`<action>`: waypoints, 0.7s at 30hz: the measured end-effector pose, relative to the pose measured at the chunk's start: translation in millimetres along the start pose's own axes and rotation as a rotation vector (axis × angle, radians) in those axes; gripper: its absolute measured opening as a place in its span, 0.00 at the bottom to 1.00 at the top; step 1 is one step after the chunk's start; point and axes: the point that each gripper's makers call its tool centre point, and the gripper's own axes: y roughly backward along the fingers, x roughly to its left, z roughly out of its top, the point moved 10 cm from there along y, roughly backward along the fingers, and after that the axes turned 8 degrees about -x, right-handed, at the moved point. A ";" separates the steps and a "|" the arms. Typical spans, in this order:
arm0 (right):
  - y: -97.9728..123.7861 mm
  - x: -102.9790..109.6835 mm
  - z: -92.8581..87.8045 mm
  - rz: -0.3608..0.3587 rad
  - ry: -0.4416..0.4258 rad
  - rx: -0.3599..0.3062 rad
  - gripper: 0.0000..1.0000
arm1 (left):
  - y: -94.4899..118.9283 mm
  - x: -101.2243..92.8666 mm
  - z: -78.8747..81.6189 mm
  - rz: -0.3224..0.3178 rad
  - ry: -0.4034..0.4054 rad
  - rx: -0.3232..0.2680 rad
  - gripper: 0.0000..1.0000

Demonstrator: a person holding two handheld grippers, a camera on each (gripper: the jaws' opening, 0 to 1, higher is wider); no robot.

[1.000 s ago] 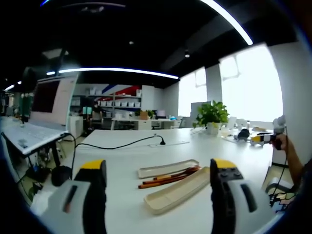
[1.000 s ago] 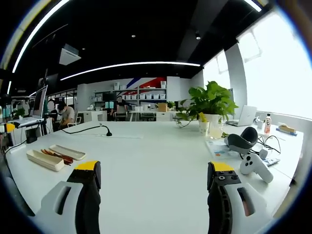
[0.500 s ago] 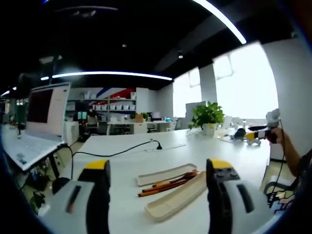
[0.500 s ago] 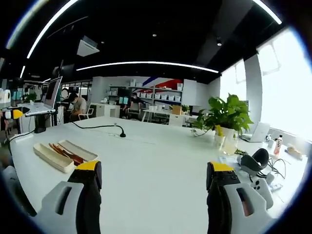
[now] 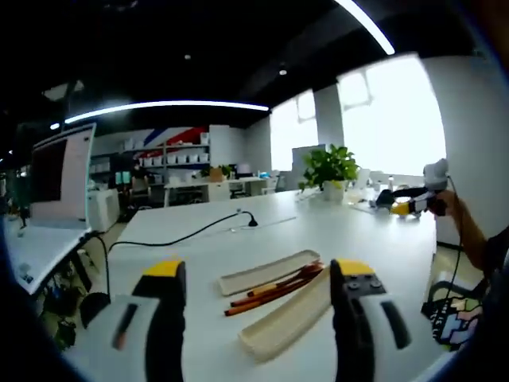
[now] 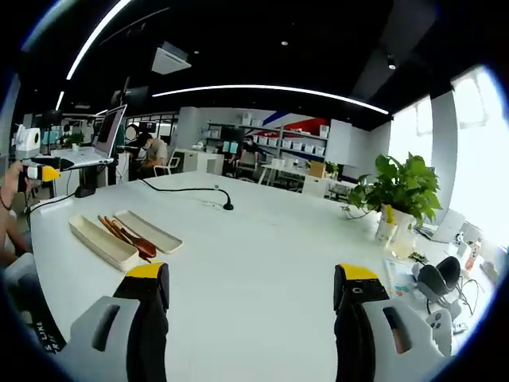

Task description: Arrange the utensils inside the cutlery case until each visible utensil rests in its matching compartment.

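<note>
Cutlery case [image 5: 288, 321]: I logged its long axis parallel to utensils [image 5: 274, 288] alongside, ends unclear; both grippers' jaws apart, empty.

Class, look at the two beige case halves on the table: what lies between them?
Brown utensils lie on the table between the case tray and its lid, in the left gripper view.

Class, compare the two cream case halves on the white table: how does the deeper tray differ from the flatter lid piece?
The deeper tray has raised walls; the flatter lid piece looks shallow, almost a plate. In the left gripper view, the tray lies nearer the left claw, the lid beyond it. The brown utensils lie on the table between the two, inside neither. Both are long, narrow, cream-coloured and seem empty.
</note>
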 end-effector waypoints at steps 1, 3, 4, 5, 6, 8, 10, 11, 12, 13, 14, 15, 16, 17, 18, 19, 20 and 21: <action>-1.9 1.4 0.1 0.009 0.003 0.007 0.89 | -1.3 0.8 -1.5 -0.001 -0.001 0.010 0.76; -6.0 4.1 0.3 0.024 0.014 0.022 0.88 | -3.7 1.9 -3.6 -0.003 -0.007 0.025 0.74; -7.4 5.1 0.3 0.029 0.020 0.027 0.88 | -5.1 2.5 -4.7 -0.004 -0.010 0.032 0.73; -9.6 6.5 0.1 0.038 0.029 0.036 0.87 | -6.6 3.1 -5.6 -0.005 -0.011 0.039 0.72; -11.9 8.3 -0.1 0.048 0.039 0.044 0.87 | -8.1 3.6 -6.6 -0.006 -0.012 0.045 0.71; -16.5 11.7 -0.9 0.068 0.042 0.058 0.86 | -11.2 4.9 -8.7 -0.008 -0.011 0.058 0.69; -20.7 14.7 -2.0 0.088 0.038 0.069 0.85 | -14.1 6.3 -10.8 -0.005 -0.012 0.069 0.68; -22.9 16.0 -2.6 0.096 0.038 0.073 0.84 | -15.7 6.9 -11.8 -0.003 -0.013 0.075 0.68; -25.0 17.6 -3.2 0.103 0.042 0.078 0.83 | -17.0 7.4 -13.0 -0.003 -0.013 0.082 0.67; -27.0 18.9 -3.8 0.111 0.048 0.082 0.82 | -18.9 8.0 -14.4 -0.003 -0.012 0.089 0.66; -28.6 20.7 -4.3 0.119 0.053 0.086 0.81 | -19.9 8.3 -15.1 -0.004 -0.011 0.093 0.65; -30.5 23.5 -5.2 0.130 0.057 0.090 0.80 | -21.6 8.6 -16.3 -0.006 -0.009 0.097 0.64; -31.7 24.5 -5.5 0.134 0.058 0.092 0.79 | -23.4 9.0 -17.5 -0.007 -0.007 0.101 0.62; -33.7 26.0 -6.0 0.143 0.058 0.096 0.78 | -25.3 9.3 -18.9 -0.007 -0.004 0.106 0.61; -35.5 28.0 -6.4 0.154 0.060 0.099 0.77 | -27.2 9.7 -20.4 -0.008 -0.003 0.113 0.60; -37.5 29.9 -6.7 0.167 0.062 0.102 0.74 | -29.1 10.2 -21.8 -0.007 -0.001 0.120 0.58; -39.2 31.9 -7.1 0.178 0.063 0.105 0.73 | -30.6 11.0 -23.2 -0.006 0.001 0.126 0.57; -41.0 33.7 -7.4 0.187 0.063 0.108 0.72 | -32.1 11.8 -24.6 -0.006 0.005 0.133 0.56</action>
